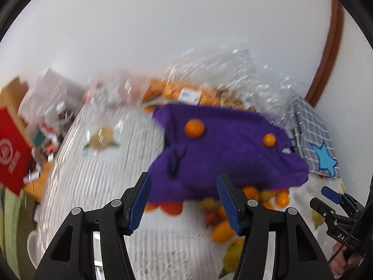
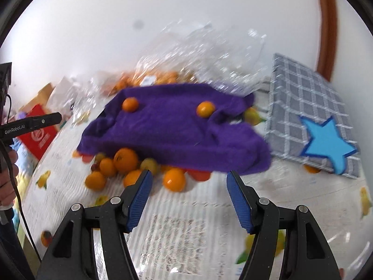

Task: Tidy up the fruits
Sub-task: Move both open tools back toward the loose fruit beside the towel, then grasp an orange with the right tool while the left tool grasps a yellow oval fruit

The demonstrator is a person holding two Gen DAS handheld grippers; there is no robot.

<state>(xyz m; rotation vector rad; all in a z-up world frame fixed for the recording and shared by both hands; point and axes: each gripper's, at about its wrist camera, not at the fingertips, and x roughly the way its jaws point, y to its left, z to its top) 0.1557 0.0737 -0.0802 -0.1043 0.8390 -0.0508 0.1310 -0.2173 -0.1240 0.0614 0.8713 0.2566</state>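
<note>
A purple towel (image 1: 223, 144) (image 2: 172, 126) lies on the table with two small oranges on top (image 1: 195, 128) (image 1: 269, 140) (image 2: 130, 105) (image 2: 205, 109). A pile of oranges and yellowish fruit (image 2: 126, 161) (image 1: 256, 196) pokes out from under its near edge. My left gripper (image 1: 184, 200) is open and empty above the tablecloth, just short of the towel. My right gripper (image 2: 188, 196) is open and empty, just short of the fruit pile; it also shows at the right edge of the left wrist view (image 1: 331, 193). Both views are blurred.
A grey checked cushion with a blue star (image 2: 310, 126) (image 1: 312, 137) lies right of the towel. Clear plastic bags with more oranges (image 1: 186, 88) (image 2: 186, 56) sit behind it by the wall. A red box (image 1: 11, 154) and packages crowd the left. The tablecloth (image 2: 186, 233) has fruit prints.
</note>
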